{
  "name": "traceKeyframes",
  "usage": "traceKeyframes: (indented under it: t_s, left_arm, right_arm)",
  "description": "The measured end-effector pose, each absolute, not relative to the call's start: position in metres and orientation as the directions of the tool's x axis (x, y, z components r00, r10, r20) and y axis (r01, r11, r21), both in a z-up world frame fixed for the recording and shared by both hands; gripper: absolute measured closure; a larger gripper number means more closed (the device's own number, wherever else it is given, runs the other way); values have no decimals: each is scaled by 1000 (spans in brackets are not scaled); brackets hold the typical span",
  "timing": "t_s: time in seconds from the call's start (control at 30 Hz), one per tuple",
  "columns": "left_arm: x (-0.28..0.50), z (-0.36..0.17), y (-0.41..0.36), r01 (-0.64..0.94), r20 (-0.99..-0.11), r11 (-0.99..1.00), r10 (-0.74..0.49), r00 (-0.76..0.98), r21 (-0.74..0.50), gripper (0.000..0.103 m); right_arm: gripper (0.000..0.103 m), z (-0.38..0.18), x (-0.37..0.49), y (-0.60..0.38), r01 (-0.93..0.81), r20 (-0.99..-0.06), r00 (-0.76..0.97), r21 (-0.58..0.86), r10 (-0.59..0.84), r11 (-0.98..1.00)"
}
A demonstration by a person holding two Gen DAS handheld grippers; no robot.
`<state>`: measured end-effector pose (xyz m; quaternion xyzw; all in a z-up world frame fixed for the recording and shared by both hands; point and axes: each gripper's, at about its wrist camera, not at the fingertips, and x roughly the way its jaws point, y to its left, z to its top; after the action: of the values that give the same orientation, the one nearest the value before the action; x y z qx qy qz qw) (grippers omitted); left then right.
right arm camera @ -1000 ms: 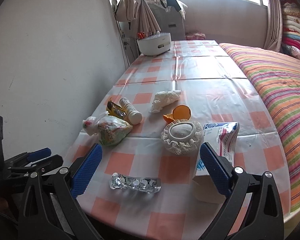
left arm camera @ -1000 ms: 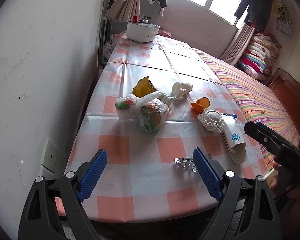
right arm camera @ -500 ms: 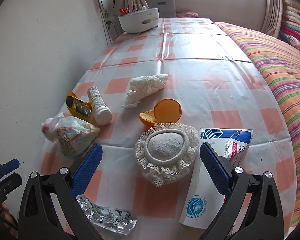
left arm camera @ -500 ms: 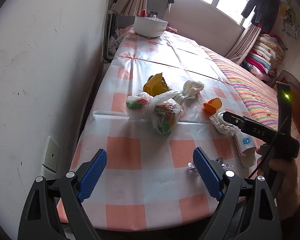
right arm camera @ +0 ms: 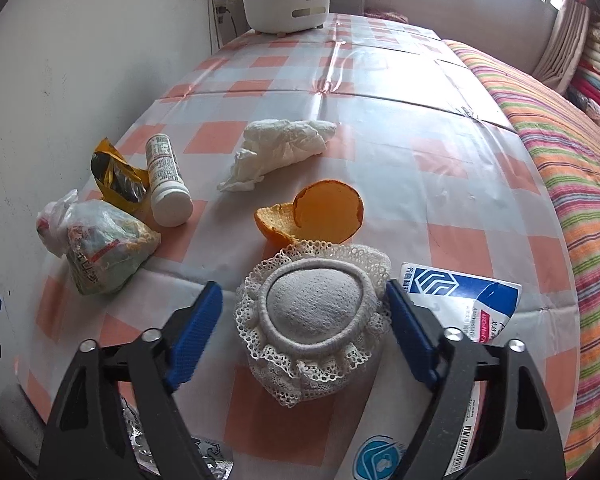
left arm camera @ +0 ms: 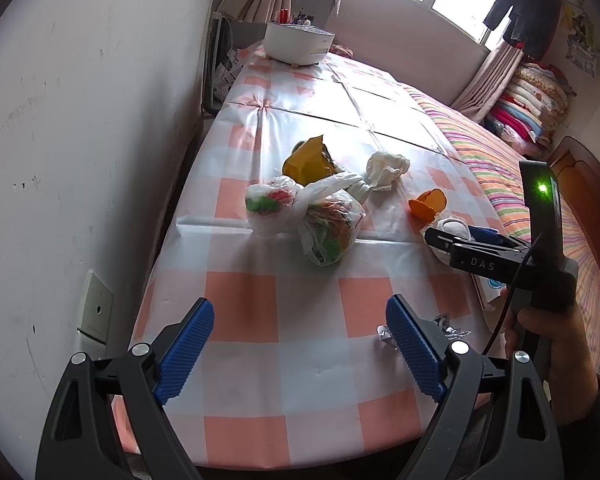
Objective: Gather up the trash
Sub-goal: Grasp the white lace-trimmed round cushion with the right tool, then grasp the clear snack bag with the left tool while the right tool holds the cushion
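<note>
I am bringing my right gripper (right arm camera: 302, 320) down over the round grey-white fabric pad with the lace frill (right arm camera: 314, 320), and its jaws are closing on it now: the pad is sitting squarely between the two blue ribbed fingers (right arm camera: 194, 334), with the right-hand finger already at the lace edge and the left-hand one showing a sliver of tablecloth between itself and the frill, so I am not calling it gripped yet. The pad is lying flat on the orange-and-white checked plastic tablecloth (right arm camera: 380, 132), nearly round, so I am seeing no long axis to line up with; what matters is that it is centred between the fingers and just ahead of them. Just beyond it, past the fingertips, the orange peel halves (right arm camera: 324, 214) are touching or nearly touching its far frill, and to its right the white-and-blue printed paper packet (right arm camera: 460, 300) is running under the right finger, so I am judging a stray catch of either to be the risk. My left gripper (left arm camera: 300, 344) is hanging wide and empty over bare cloth, with the knotted clear plastic bags of scraps (left arm camera: 324, 224) well ahead of it; the right hand is plainly the nearer one to the pad.
</note>
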<state>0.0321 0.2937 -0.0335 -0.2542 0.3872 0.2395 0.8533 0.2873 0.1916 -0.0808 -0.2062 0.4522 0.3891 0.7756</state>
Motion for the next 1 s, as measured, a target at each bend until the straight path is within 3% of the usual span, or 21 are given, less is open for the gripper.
traceKeyframes:
  t_s: [0.07,0.27,0.7,1.0]
  left_arm:
    - [32,-34,294,-609,-784,753,212,583,-248,18]
    - [32,-33,292,-609,-787,754,211,579,-246,18]
    - [39,-28,295,-617,-782,741,209,587,-266,18]
    - [92,-23,309,-542,-796,824,215,566,-164,18]
  right_arm:
    - [42,-82,289,188,-789,-860,303,15,410,614]
    - [46,-74,284,177,-784,-847,301,42,439,619]
    - [46,-35,244,121,-759,-760,284,194,584,622]
    - [46,-11,212,89,-763,-708,262,264,656,590]
